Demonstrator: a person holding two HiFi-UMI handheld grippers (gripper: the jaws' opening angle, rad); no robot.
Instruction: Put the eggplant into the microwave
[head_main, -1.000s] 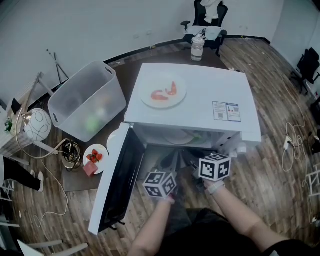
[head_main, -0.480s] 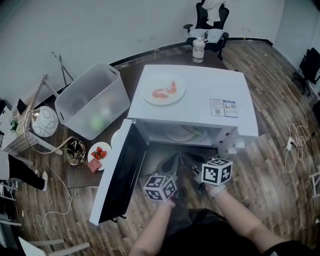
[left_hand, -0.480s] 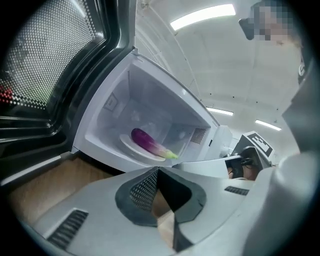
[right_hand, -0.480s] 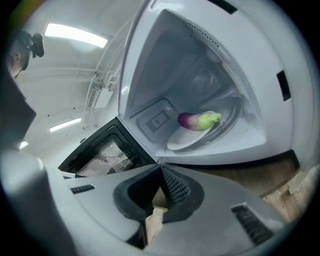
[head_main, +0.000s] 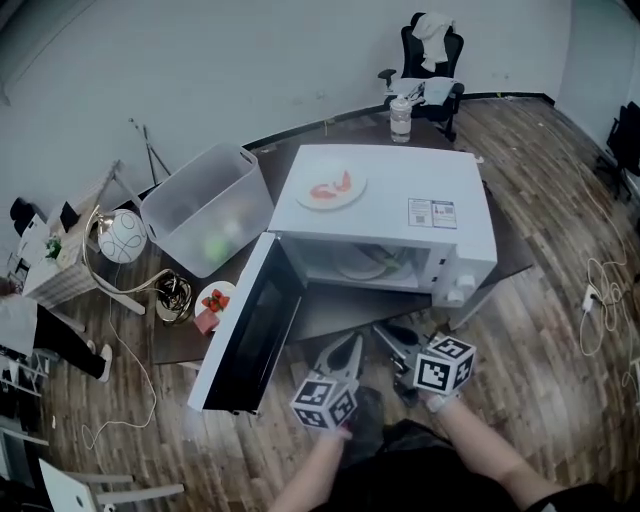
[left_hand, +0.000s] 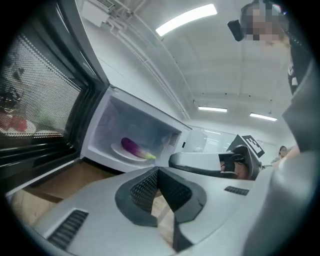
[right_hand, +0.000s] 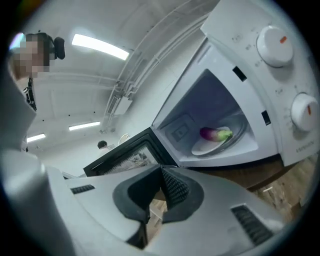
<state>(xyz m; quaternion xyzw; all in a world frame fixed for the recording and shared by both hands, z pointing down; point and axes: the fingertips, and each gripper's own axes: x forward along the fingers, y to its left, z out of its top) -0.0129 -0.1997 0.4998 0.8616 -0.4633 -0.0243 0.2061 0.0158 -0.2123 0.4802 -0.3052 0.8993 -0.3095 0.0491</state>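
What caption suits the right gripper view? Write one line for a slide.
Eggplant on the plate inside the open microwave, seen past the right gripper, jaws shut and empty.

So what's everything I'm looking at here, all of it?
microwave: one, white, door open, on a dark table
eggplant: one, purple, on a white plate inside the microwave
plate of red food: one, white, on top of the microwave
storage bin: one, clear, left of the microwave
saucer of strawberries: one, white, beside the open door
bottle: one, clear, behind the microwave
office chair: one, black, by the far wall
left gripper: grey, shut, empty
right gripper: grey, shut, empty
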